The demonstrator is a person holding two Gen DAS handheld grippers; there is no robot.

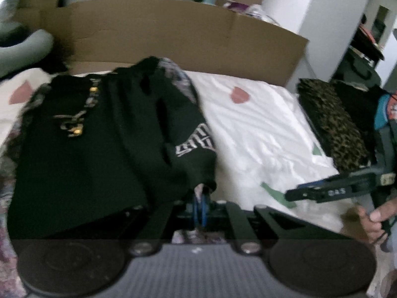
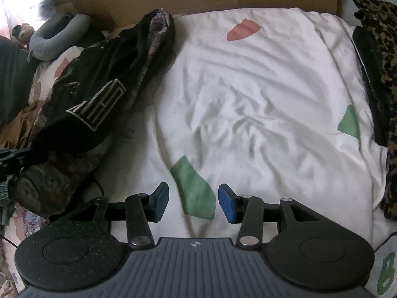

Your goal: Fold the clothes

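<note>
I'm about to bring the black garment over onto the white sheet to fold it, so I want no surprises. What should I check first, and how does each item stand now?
1. Left gripper shut on the black garment: ok, an edge is pinched between the pads.
2. Right gripper free to help: ok, open and empty over the white sheet.
3. Landing area on the sheet bare: ok, only wrinkles.
4. Folded leopard-print pile out of the way: ok, at the sheet's right edge.
5. Garment free of the clothes beneath it: cannot tell.
</note>
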